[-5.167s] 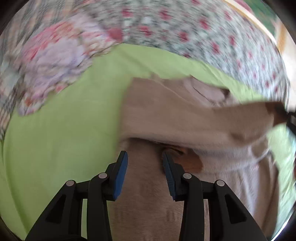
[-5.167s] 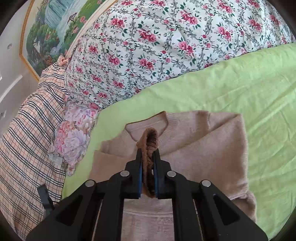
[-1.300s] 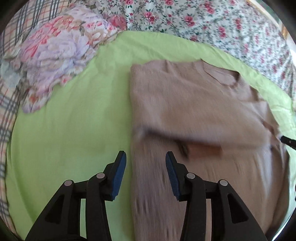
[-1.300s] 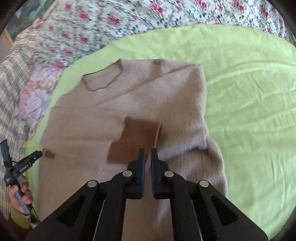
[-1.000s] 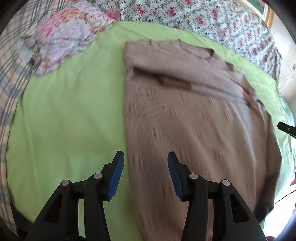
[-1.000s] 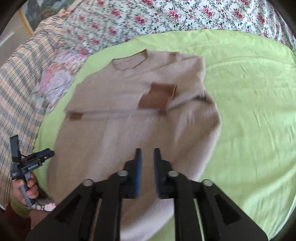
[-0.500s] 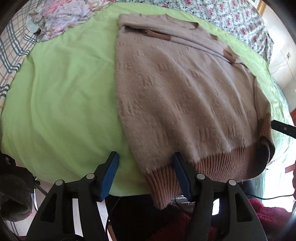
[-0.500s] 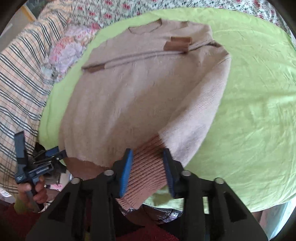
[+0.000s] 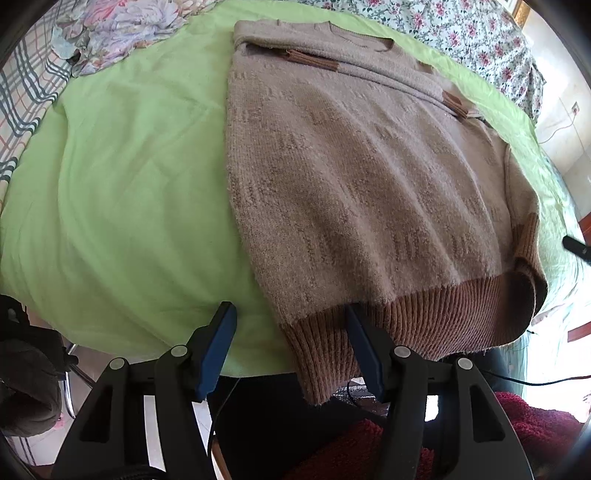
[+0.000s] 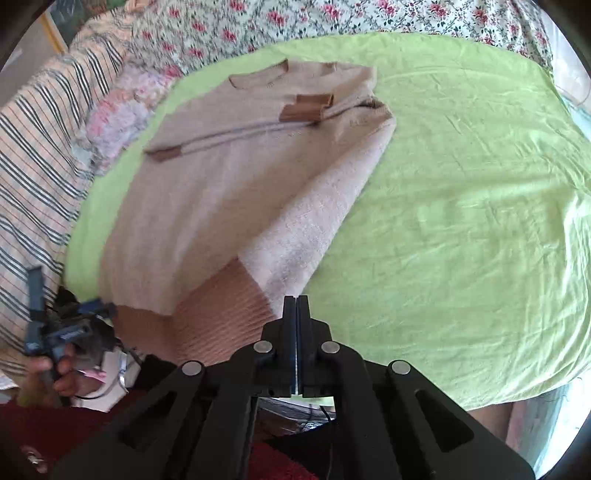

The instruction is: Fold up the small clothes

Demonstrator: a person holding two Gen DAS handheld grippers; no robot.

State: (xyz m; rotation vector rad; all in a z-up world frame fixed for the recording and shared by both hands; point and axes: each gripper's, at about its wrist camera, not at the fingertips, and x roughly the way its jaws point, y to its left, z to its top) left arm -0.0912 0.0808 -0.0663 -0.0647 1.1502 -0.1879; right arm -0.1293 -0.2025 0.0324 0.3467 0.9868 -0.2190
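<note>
A beige knit sweater [image 9: 362, 177] with a brown ribbed hem [image 9: 424, 317] lies flat on the green sheet [image 9: 129, 177], both sleeves folded across the chest, hem hanging over the near edge. My left gripper [image 9: 288, 332] is open, its jaws either side of the hem's left corner. In the right wrist view the sweater [image 10: 229, 192] lies left of centre. My right gripper [image 10: 296, 306] is shut with nothing seen between its jaws, just right of the hem's right corner [image 10: 225, 314]. The left gripper [image 10: 62, 325] also shows there at the lower left.
Floral bedding [image 10: 258, 26] and a plaid blanket [image 10: 33, 147] lie behind and to the left. A crumpled floral cloth [image 9: 122, 29] sits at the far left corner. The sheet [image 10: 461, 206] stretches to the right of the sweater. A dark red garment [image 9: 517, 435] is below the bed edge.
Both grippers pulled back from the folded sleeves to the near hem. The right gripper let go of its sleeve cuff, opened half a second ago, and has now shut beside the hem.
</note>
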